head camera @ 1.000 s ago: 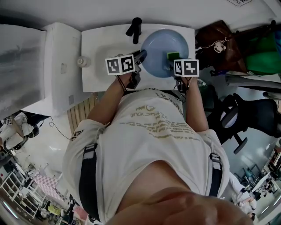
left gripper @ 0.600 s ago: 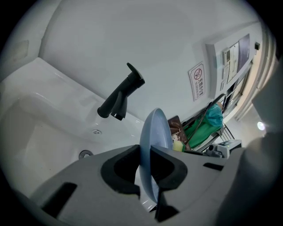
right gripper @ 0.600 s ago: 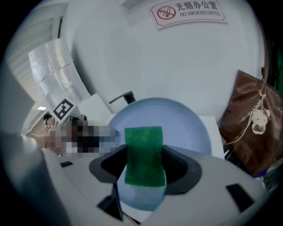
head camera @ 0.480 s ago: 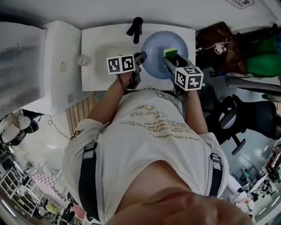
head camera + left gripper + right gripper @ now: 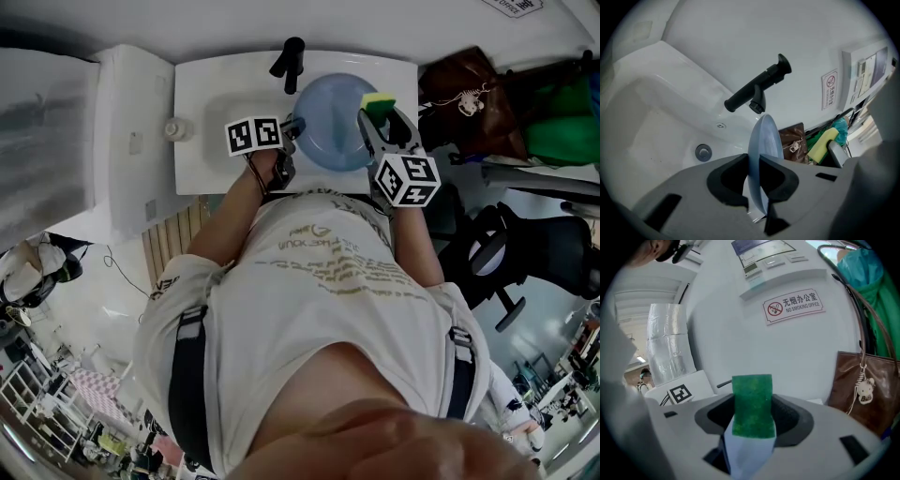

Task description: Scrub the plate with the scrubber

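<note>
**Head view.** A white sink (image 5: pixel 202 155) with a black faucet (image 5: pixel 289 58) at its far edge. The blue plate (image 5: pixel 333 127) is over the sink's right half, just beside the faucet. The left gripper (image 5: pixel 296 125) grips the plate's left rim. The right gripper (image 5: pixel 378 114) reaches in from the near right corner and carries the scrubber (image 5: pixel 380 99), yellow and green, at the plate's far right rim. Whether scrubber and plate touch cannot be told. A brown bag (image 5: pixel 459 89) lies beyond the sink's right edge.

**Left gripper view.** The jaws stand narrow and are clamped on the plate's rim. The plate is seen edge-on and upright above the basin, below the faucet's spout. The drain (image 5: pixel 703 152) lies in the basin floor to the left.

**Right gripper view.** The jaws are closed on the scrubber, green face toward the camera. The plate's pale blue surface shows directly beneath it. A no-smoking sign (image 5: pixel 793 305) is on the wall behind.
</note>
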